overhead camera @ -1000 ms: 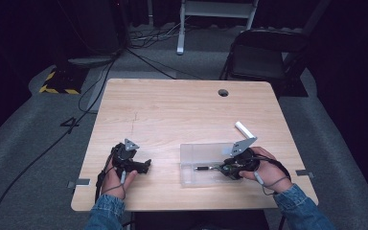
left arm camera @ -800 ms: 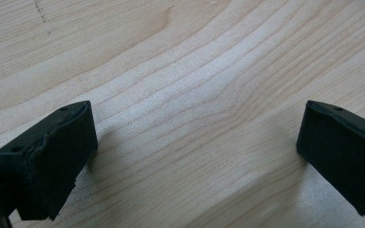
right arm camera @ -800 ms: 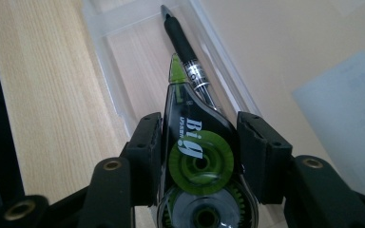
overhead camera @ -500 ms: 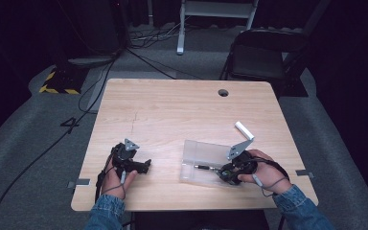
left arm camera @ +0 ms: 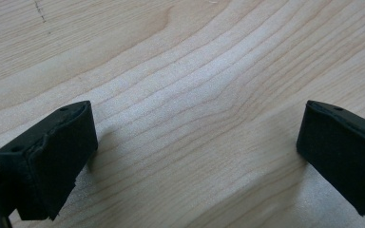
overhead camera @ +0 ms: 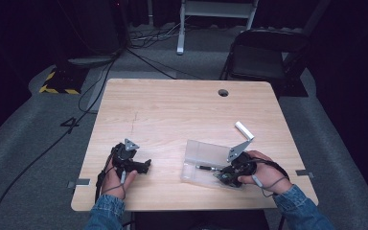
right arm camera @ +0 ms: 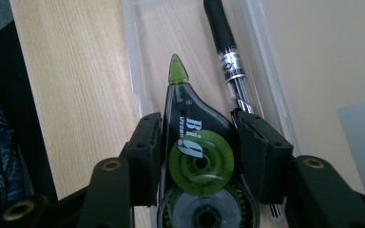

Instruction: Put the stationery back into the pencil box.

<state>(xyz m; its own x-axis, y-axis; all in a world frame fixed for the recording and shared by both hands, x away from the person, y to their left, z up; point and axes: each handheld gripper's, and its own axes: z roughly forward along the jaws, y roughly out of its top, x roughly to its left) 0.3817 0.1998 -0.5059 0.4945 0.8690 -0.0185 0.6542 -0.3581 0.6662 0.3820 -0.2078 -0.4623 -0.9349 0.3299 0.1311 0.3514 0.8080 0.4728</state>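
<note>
Right gripper view: a green correction tape dispenser [right arm camera: 195, 142] is pinched between the jaws of the right gripper [right arm camera: 197, 152], inside a clear plastic case [right arm camera: 142, 57]. A black pen [right arm camera: 225, 47] is seen just beside it. The left gripper [left arm camera: 197, 156] is spread over the bare table [left arm camera: 180, 71].

Matt pale wood table [overhead camera: 172, 115], clear glossy plastic case [right arm camera: 142, 57], translucent green plastic tape dispenser [right arm camera: 195, 142], matt black tongs [right arm camera: 197, 156]
</note>
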